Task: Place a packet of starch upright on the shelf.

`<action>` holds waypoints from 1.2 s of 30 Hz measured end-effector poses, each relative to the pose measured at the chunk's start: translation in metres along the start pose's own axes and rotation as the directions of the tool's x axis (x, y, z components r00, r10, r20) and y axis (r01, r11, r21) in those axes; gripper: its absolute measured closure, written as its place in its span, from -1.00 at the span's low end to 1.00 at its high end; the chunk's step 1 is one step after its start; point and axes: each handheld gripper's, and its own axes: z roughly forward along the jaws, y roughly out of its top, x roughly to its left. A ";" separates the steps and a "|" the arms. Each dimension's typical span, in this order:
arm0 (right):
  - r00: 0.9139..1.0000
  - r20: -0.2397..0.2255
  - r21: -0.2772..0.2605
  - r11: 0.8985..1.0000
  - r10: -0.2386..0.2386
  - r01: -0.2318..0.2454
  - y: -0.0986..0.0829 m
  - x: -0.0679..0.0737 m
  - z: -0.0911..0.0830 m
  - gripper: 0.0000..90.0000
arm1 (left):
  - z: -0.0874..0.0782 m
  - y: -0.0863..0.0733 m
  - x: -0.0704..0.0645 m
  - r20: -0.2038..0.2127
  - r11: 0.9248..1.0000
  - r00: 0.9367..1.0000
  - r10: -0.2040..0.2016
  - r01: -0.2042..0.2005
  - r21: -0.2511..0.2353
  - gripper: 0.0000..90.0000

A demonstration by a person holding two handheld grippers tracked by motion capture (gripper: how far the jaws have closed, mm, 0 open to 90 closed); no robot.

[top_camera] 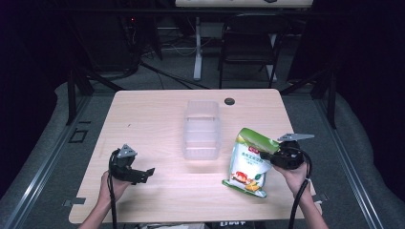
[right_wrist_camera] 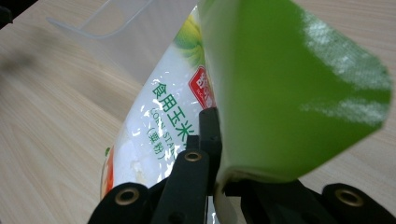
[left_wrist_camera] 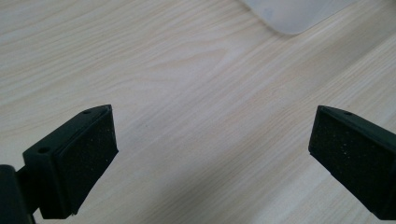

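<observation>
Starch bag [top_camera: 247,163], white with a green top and printed food at its foot, stands tilted on the table [top_camera: 157,114] just right of the clear plastic box [top_camera: 201,130], on the side nearer the person. Its lower end rests on the wood while its green top is pinched in the right tool [top_camera: 276,151], whose jaws are closed on the folded upper edge; in the right gripper view the green flap [right_wrist_camera: 299,84] bulges out above those jaws and the box [right_wrist_camera: 135,32] lies beyond the bag. The left tool [top_camera: 143,173] is well left of the box and nearer the person, held low over bare wood. Its jaws stand wide apart with nothing between them, and a corner of the box [left_wrist_camera: 294,14] shows ahead of it.
</observation>
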 end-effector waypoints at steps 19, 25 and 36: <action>0.999 0.002 -0.058 0.998 -0.035 0.035 0.010 0.015 -0.011 1.00 | 0.001 0.000 0.000 0.003 1.000 1.000 0.003 -0.003 0.006 -0.98; 0.999 0.001 -0.068 0.996 -0.049 0.049 0.013 0.019 -0.013 1.00 | 0.002 0.000 -0.001 -0.006 1.000 1.000 0.000 0.000 0.002 -0.98; 0.996 0.003 -0.072 0.994 -0.086 0.086 0.019 0.026 -0.014 1.00 | 0.002 -0.001 0.000 -0.007 1.000 1.000 0.002 -0.002 0.002 -0.98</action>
